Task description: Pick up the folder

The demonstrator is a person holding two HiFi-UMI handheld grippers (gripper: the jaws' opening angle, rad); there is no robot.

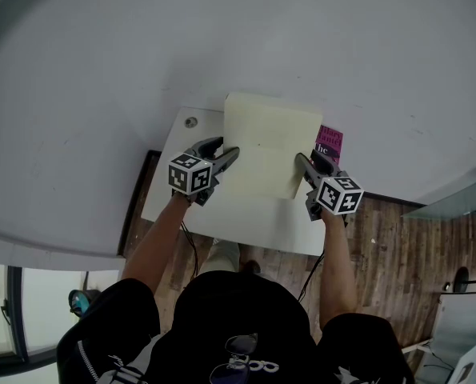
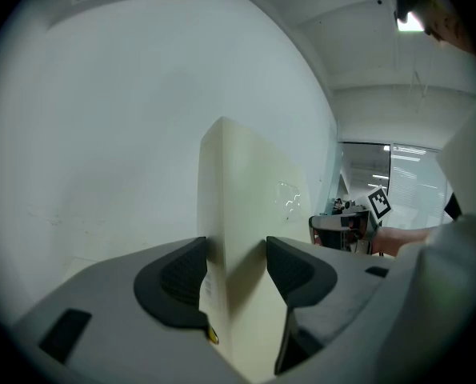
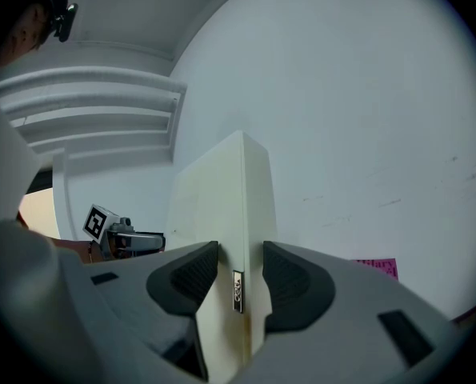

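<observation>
**While both grippers pinch it, the folder hangs over the table**

Seen from the head view, the cream folder [image 1: 270,146] sits between the two tools above the white table [image 1: 246,222]. The left gripper [image 1: 226,157] has its left edge and the right gripper [image 1: 306,165] its right edge. A pink book [image 1: 329,142] lies just beyond the right side. Whether the folder's near edge is clear of the tabletop I cannot tell here.

From the left gripper view, both pads are closed on the folder's thin edge, and it stands upright without sagging. I judge it stiff, light board with smooth, likely slippery faces, so opposite edges are the sensible hold.

Only the right gripper view shows the thick spine side, with a small metal tab [image 3: 238,291] between the clamped jaws. That suggests a box-like folder that resists squeezing.
</observation>
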